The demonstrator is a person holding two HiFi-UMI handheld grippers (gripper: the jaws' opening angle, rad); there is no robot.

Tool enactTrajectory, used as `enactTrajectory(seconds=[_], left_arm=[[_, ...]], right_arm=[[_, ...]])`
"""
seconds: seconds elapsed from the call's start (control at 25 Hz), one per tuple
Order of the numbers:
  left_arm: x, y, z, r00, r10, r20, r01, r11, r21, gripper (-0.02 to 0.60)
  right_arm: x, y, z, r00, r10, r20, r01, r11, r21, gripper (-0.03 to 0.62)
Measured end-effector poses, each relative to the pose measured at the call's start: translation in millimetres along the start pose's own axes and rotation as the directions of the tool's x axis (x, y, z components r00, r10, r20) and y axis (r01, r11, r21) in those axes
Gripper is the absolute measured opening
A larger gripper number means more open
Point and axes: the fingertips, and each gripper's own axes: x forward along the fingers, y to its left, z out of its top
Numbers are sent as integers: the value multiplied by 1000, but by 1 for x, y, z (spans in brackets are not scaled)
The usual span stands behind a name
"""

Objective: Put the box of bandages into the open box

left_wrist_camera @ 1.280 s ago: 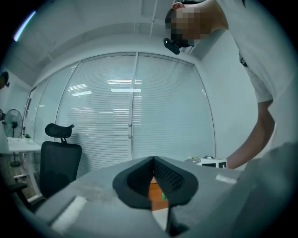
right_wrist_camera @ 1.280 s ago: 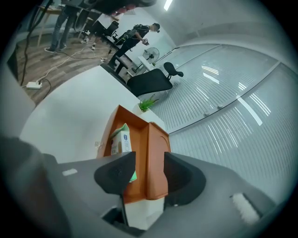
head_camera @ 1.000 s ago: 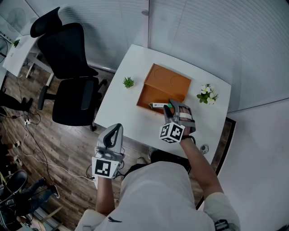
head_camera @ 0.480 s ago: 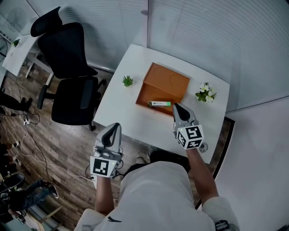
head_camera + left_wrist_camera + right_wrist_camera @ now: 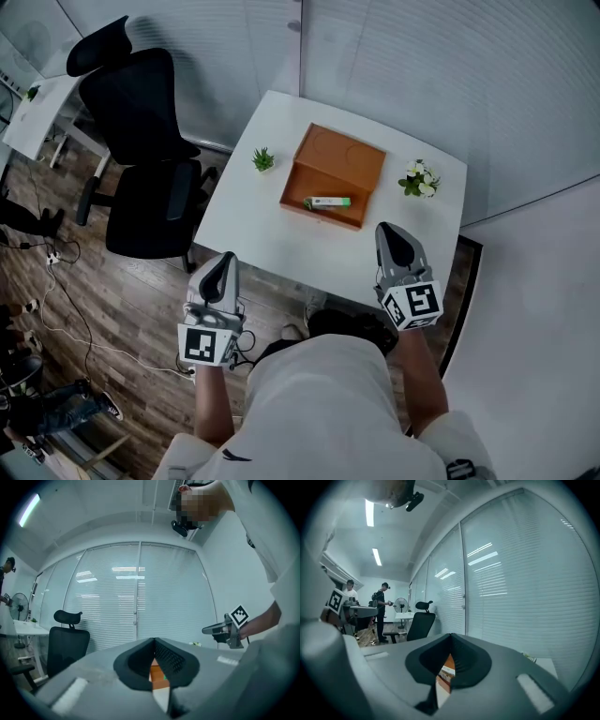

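Observation:
The brown open box (image 5: 319,205) sits mid-table with its lid (image 5: 340,157) leaning back. The white and green box of bandages (image 5: 327,202) lies inside it. My right gripper (image 5: 393,232) hovers over the table's near right edge, shut and empty, well clear of the box. My left gripper (image 5: 224,267) hangs off the table's near left corner, jaws together, holding nothing. Through the slit of each gripper's jaws a sliver of the open box (image 5: 158,677) (image 5: 446,671) shows.
A white table (image 5: 262,234) carries a small green plant (image 5: 263,159) at the left and a white-flowered plant (image 5: 418,180) at the right. A black office chair (image 5: 141,141) stands left of the table. Blinds and glass walls lie behind. People (image 5: 384,606) stand far off.
My right gripper let go of the bandage box in the open box, drew back toward the near right edge and closed. The left gripper barely moved.

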Motion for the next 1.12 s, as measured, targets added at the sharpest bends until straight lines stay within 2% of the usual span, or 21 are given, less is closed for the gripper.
enactTrajectory(seconds=[0.28, 0.52, 0.76, 1.12], left_arm=[[-59, -15, 7, 1000, -6, 10, 6, 1000, 14, 6], [-107, -24, 8, 1000, -1, 2, 1, 1000, 27, 6], [-129, -39, 13, 1000, -1, 4, 0, 999, 33, 6], [-128, -76, 25, 1000, 11, 13, -12, 999, 37, 6]], right_arm=[[-81, 30, 24, 995, -51, 85, 52, 999, -8, 3], [-142, 55, 33, 988, -104, 116, 105, 994, -4, 3], [-179, 68, 41, 987, -74, 144, 74, 997, 10, 2], [-210, 69, 54, 993, 0, 119, 7, 998, -63, 0]])
